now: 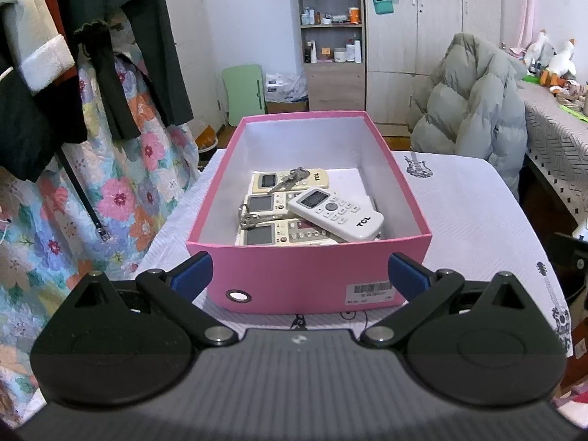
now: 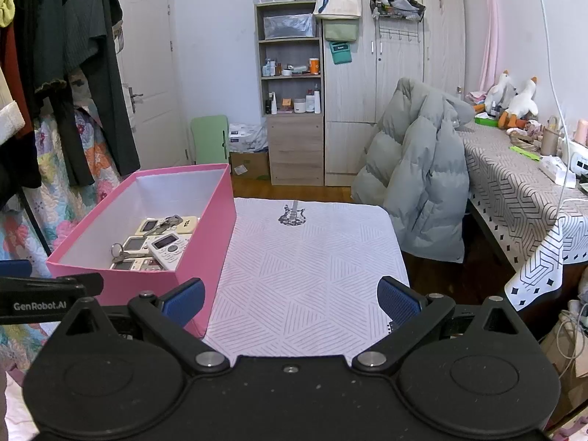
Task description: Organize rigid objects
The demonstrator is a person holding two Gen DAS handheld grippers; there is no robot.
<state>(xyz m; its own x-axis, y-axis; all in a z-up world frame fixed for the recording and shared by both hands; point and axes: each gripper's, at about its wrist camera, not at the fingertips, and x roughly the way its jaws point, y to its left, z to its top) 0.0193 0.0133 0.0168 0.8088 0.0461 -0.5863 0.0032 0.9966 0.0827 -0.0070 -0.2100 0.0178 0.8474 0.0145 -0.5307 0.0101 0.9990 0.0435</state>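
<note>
Ahead of the left gripper [image 1: 299, 275]: jaws spread wide, nothing held; pink box [image 1: 308, 275] just beyond the fingertips.
Box contents: white remote [image 1: 336, 215] lying across three cream remotes [image 1: 279, 233]; keys [image 1: 290, 178] on top.
Handling, a guess: remotes stiff, light, smooth plastic, best pinched across the narrow sides; keys small, hard, likely to slip.
Box: thin card, matte, rectangular.

Right gripper [image 2: 290, 301]: released, empty.
Ahead of it: bare patterned cloth [image 2: 305, 275].
Ahead-left: box [image 2: 205, 242], near the left finger.
</note>
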